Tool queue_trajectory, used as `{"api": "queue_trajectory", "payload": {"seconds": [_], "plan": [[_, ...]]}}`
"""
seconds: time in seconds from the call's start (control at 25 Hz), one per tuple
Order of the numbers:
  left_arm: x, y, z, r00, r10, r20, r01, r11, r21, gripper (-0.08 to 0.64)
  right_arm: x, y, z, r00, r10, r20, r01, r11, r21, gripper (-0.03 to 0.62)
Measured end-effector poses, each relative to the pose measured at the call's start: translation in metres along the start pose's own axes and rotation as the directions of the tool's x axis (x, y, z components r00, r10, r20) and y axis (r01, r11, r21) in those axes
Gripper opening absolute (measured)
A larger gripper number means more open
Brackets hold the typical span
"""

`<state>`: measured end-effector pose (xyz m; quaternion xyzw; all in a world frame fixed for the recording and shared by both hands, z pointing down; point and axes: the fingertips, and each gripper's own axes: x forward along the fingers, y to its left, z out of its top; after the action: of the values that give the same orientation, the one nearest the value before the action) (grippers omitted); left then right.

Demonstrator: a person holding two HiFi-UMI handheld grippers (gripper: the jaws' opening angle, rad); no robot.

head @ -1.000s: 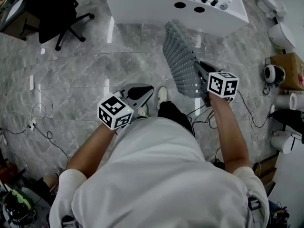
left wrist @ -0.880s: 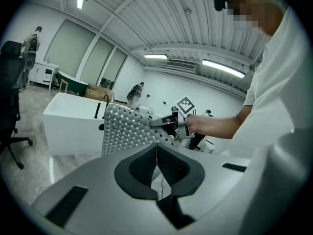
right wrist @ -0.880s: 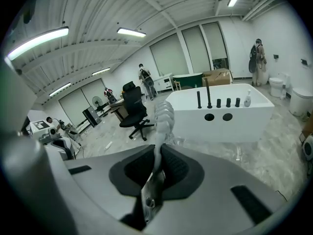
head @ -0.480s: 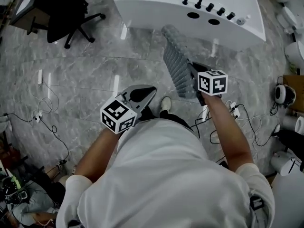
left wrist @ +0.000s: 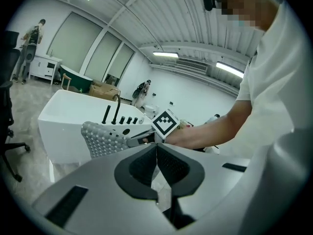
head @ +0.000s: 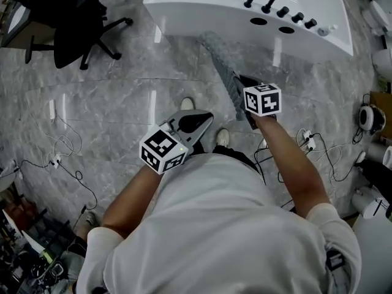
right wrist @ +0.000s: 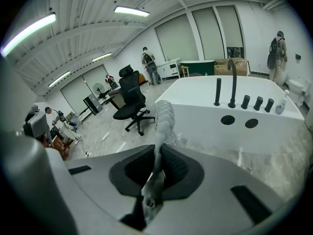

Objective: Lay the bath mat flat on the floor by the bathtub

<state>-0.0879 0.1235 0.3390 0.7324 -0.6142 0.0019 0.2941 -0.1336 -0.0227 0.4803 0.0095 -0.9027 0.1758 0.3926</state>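
The person stands facing the white bathtub (head: pixel 202 8), both arms out in front of the body. The left arm is bent at the elbow, with the forearm angled forward and inward, so the left tool (head: pixel 207 118) sits close to the torso above the grey marble floor (head: pixel 110 103). A white shoe (head: pixel 187 103) shows just beyond its tip. In the left gripper view the left tool (left wrist: pixel 156 148) has its jaws pressed together, with nothing between the dark pads.

The right arm reaches further forward, nearly straight, and carries the right tool (head: pixel 240 81) toward the tub. In the right gripper view the right tool (right wrist: pixel 159 153) is clamped on one edge of the bath mat (right wrist: pixel 164 116), and the grey sheet rises edge-on from between the pads.

In the head view the bath mat (head: pixel 220 66) runs from the right tool toward the tub as a narrow, nubbed strip. Its far end is close to the tub's side wall. The left gripper view shows the bath mat (left wrist: pixel 100 138) sticking out sideways from the right tool, its bumpy face turned to the camera. It is held in the air in front of the bathtub (left wrist: pixel 68 111), not spread on the floor.

A black office chair (head: pixel 61 23) stands on the floor to the left of the tub, well apart from both tools.
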Motion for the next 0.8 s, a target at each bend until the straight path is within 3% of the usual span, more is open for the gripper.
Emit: {"api": "queue_trajectory", "payload": {"seconds": [0.12,0.24,0.44,0.64,0.8], "plan": [[-0.003,0.039,0.016,0.999,-0.051,-0.015,0.051,0.999,0.016,0.018,0.038,0.003,0.026,1.000,-0.007,0.010,0.007,0.999,0.031,0.048],[-0.009,0.083,0.022,0.995,-0.094,-0.026,0.093,0.995,-0.018,0.018,0.083,0.003,0.055,0.999,-0.023,0.038,0.019,0.995,0.099,0.048],[-0.014,0.142,0.002,0.989,-0.125,-0.081,0.122,0.992,-0.042,0.018,0.164,0.009,0.092,0.993,-0.031,0.112,0.009,0.981,0.192,0.046],[-0.006,0.174,-0.025,0.987,-0.113,-0.112,0.103,0.991,-0.088,0.018,0.236,-0.003,0.100,0.983,-0.018,0.180,-0.032,0.962,0.272,0.048],[0.019,0.189,-0.051,0.988,-0.094,-0.120,0.077,0.987,-0.142,0.018,0.295,-0.050,0.073,0.981,-0.049,0.188,-0.009,0.954,0.299,0.048]]}}
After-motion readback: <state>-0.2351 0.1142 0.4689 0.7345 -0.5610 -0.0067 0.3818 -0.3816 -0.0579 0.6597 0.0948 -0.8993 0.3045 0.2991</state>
